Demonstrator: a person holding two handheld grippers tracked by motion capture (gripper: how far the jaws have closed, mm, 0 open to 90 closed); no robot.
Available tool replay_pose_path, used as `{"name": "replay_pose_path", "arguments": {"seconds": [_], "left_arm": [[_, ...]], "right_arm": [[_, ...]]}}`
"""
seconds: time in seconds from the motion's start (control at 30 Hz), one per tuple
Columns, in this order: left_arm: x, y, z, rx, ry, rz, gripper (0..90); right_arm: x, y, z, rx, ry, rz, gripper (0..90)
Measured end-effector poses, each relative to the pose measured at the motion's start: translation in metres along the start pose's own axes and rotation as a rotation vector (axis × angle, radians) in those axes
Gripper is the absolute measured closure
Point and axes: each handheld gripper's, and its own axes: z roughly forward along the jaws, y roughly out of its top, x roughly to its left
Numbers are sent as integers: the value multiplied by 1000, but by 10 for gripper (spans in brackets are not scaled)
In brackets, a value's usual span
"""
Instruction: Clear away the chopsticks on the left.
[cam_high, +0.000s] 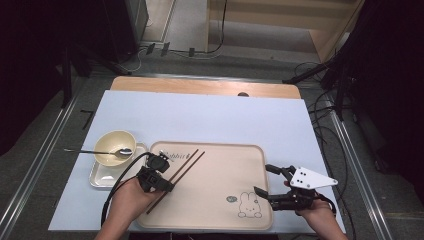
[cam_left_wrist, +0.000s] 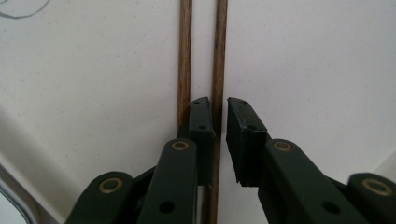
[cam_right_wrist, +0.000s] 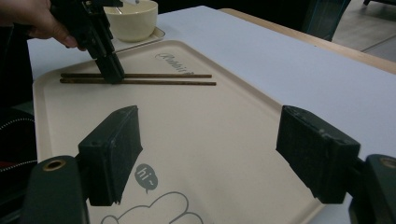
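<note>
1. Chopsticks (cam_high: 181, 171): a pair of dark wooden sticks lies side by side on the beige tray (cam_high: 250, 155), in its left half, running from the printed lettering at the far left corner down toward the near left edge. Both appear to rest flat on the tray floor.

2. Left gripper (cam_high: 162, 186): it stands over the near part of the pair. In the left gripper view its jaws are a narrow gap apart; one stick (cam_left_wrist: 217, 56) passes between them, the other (cam_left_wrist: 185, 56) runs just outside the left jaw. A sliver of tray shows between the right jaw and the stick, so no clamp is confirmed. I judge the grip as not in force at this moment.

3. Right gripper (cam_high: 265, 180): it hangs above the near right part of the tray, beside the rabbit drawing (cam_high: 248, 205), jaws spread wide and holding nothing. It is well apart from the chopsticks.

4. Other items: a cream bowl (cam_high: 115, 145) with a spoon (cam_high: 97, 151) resting in it sits on a small plate (cam_high: 102, 177) just left of the tray.

5. Progress, as a judgement: the work on the chopsticks is at the pick-or-place stage. The sticks are on the tray and roughly parallel; whether they are being set down or taken up cannot be told.
</note>
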Motion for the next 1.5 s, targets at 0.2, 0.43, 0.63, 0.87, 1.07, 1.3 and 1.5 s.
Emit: {"name": "replay_pose_path", "arguments": {"seconds": [0.2, 0.43, 0.63, 0.87, 1.07, 1.3, 1.5], "left_arm": [[-2, 3, -15, -53, -15, 16, 748], [-10, 12, -23, -88, -15, 91, 527], [-11, 24, -22, -106, -15, 118, 409], [-15, 39, -17, -116, -13, 120, 451], [-16, 51, -8, -90, -55, 178, 718], [-17, 62, 6, -63, -45, 177, 900], [-16, 64, 21, -48, -47, 167, 900]], "right_arm": [[0, 0, 0, -5, 2, 0, 222], [0, 0, 0, 1, -2, -2, 222], [0, 0, 0, 1, -4, -3, 222], [0, 0, -1, 2, -6, 1, 222], [0, -1, -2, -2, -9, 1, 222], [0, -2, -4, 0, -15, 2, 222], [1, -2, -5, 0, -18, 1, 222]]}}
